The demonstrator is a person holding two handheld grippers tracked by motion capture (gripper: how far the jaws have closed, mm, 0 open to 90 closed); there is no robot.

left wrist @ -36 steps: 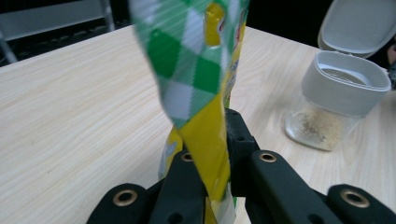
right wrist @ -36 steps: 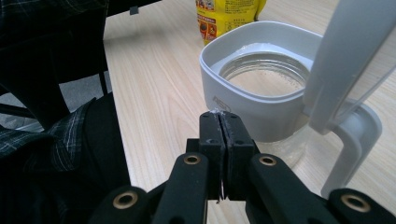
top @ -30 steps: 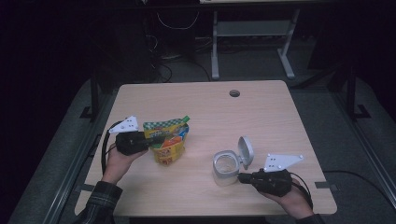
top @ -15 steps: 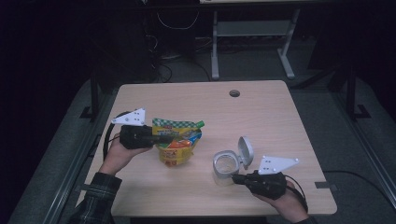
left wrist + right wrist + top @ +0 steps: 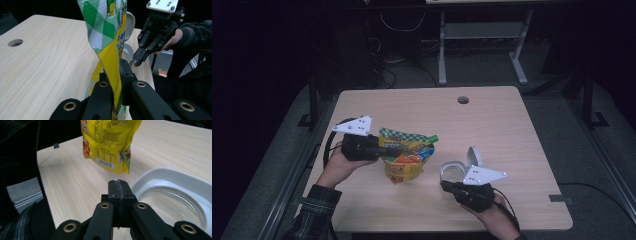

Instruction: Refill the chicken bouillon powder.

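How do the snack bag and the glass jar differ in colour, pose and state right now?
The snack bag is yellow and green; the jar is clear with a white rim. The bag hangs lifted, clamped in the left gripper; the jar stands on the table, ungripped, lid open. Both sit near the table's front.

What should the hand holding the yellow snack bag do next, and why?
Probably carry the snack bag sideways toward the open container. The left gripper is shut on the bag's top edge and has it off the table, the container's lid is flipped up, and the right gripper is shut with nothing in it beside the rim.
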